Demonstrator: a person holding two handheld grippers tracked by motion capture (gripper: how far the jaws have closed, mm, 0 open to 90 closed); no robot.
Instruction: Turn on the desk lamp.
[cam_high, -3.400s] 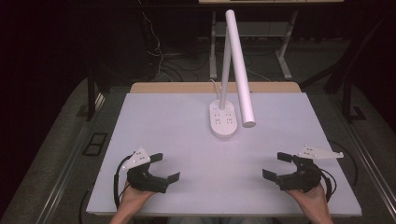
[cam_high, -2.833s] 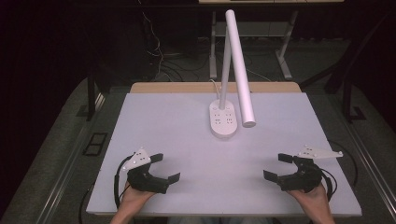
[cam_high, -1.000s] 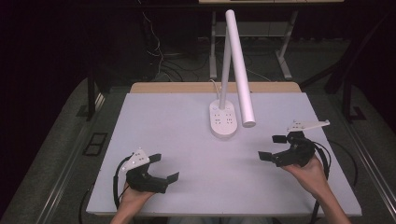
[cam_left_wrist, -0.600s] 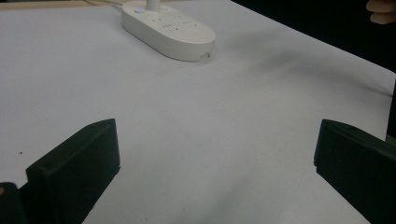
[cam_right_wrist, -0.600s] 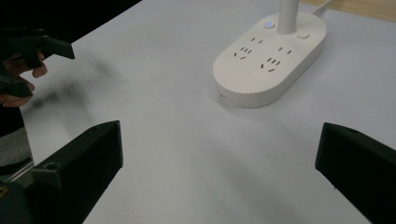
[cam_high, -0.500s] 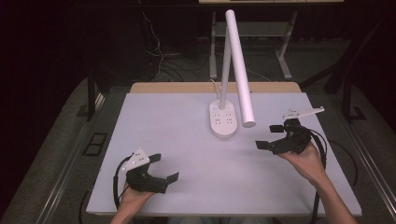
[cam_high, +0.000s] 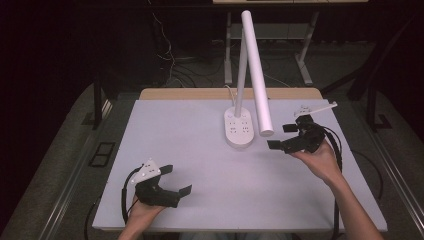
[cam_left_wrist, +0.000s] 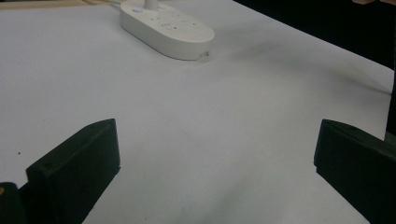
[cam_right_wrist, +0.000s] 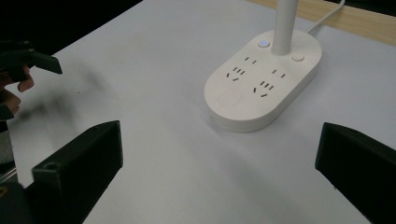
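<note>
Right gripper (cam_high: 285, 136) first: jaws spread wide, nothing between them, held above the worktop (cam_high: 190, 150) near its right edge, in the person's right hand (cam_high: 320, 160). Its jaws point at the desk lamp's base (cam_high: 241, 129), which sits just beside them toward the middle; in the right gripper view that base (cam_right_wrist: 264, 79) lies ahead, between the two black jaws and clear of both, no contact.

Left gripper (cam_high: 170, 182) now: jaws also parted and empty, low over the worktop by the near edge toward the left corner, gripped by the left hand (cam_high: 142, 212). It is well apart from the base, which shows far off at the top of the left gripper view (cam_left_wrist: 166, 28).

Count: two grippers, one lamp.

The lamp is all white. Its base is a flat oval with socket holes on top, two small round buttons beside the stem, one lit bluish, and a larger oval pad. A thin stem (cam_high: 241, 75) rises from the base's far end, and a long tube head (cam_high: 256, 70) slants down toward the right gripper. A white cable (cam_right_wrist: 327, 16) runs off toward the worktop's far edge.
</note>
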